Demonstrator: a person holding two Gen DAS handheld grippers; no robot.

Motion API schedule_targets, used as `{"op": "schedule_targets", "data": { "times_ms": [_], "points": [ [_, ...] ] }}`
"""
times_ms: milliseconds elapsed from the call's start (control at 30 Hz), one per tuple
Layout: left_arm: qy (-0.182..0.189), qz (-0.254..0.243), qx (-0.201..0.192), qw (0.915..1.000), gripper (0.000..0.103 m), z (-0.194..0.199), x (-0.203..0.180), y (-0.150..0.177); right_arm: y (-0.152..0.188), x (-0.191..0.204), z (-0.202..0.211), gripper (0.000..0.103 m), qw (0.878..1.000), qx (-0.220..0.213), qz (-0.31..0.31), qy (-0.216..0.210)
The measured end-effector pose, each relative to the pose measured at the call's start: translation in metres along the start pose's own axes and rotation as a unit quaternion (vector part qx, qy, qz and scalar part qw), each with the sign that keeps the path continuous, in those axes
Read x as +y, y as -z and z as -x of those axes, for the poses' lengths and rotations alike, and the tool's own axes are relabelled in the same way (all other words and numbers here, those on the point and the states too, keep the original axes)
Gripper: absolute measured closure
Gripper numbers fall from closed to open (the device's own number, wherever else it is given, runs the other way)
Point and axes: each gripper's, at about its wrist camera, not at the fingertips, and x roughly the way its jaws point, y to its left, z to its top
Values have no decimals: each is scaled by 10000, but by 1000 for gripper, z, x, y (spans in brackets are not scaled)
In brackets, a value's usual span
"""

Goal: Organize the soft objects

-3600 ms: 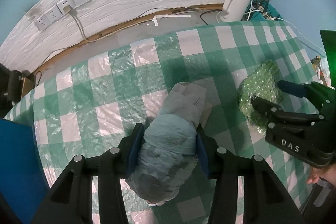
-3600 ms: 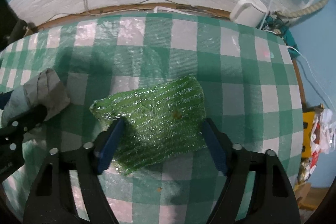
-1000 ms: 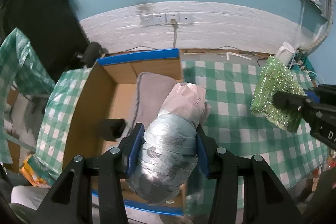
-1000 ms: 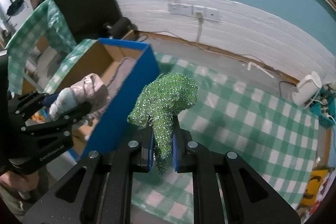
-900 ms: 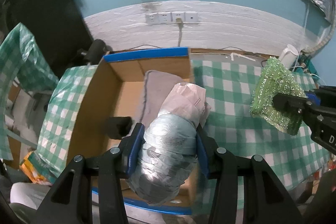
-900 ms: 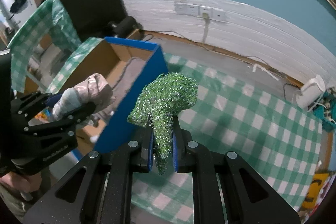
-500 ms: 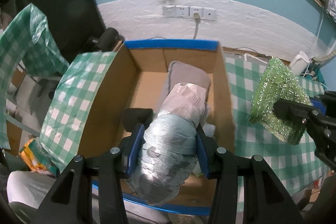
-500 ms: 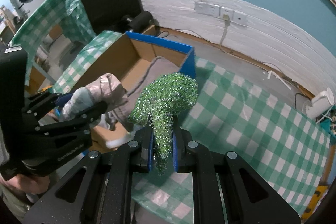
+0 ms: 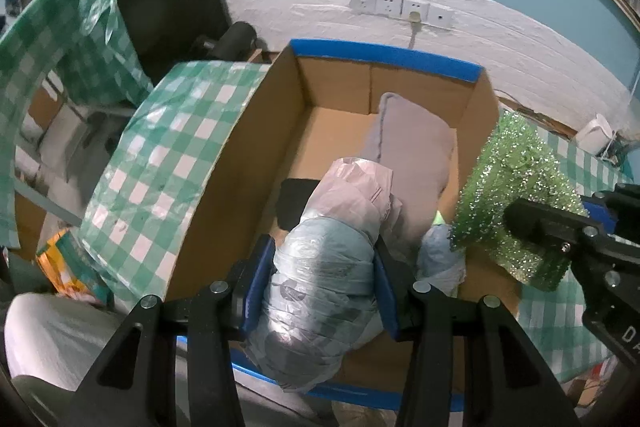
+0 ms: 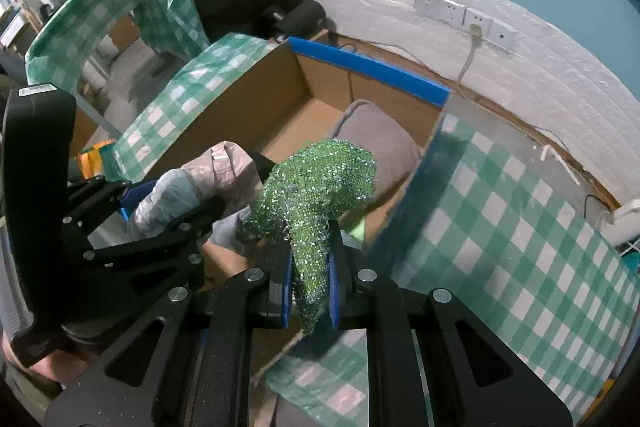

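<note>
Left hand-held gripper (image 9: pixel 322 285) clamping plastic bundle (image 9: pixel 320 267), above cardboard box (image 9: pixel 336 95)

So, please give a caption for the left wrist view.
Left hand-held gripper holds a wrapped bundle above the cardboard box.
</note>
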Motion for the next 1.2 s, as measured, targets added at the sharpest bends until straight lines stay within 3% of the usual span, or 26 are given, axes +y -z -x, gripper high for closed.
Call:
{"op": "schedule_targets", "data": {
  "times_ms": [233,300,367,433,867,1200],
  "points": [
    [-89,205,141,9996,53,-9,14,3,-5,6,-17,83,9999,96,48,-59],
    [-101,255,150,9995,49,-9,17,3,-6,8,-17,71,9999,69,73,9],
    [-143,305,162,9993,40,-8,20,3,-7,8,-16,49,9999,11,54,88],
    [-156,346,140,9992,34,-5,23,3,-7,9,-14,42,9999,-53,57,137],
    [-69,298,-254,9992,20,37,23,-1,6,-10,31,40,9981,-344,-308,400],
    [229,-101,-682,9974,8,80,-9,-3,22,-21,77,39,9943,-682,-508,648]
  ]
}}
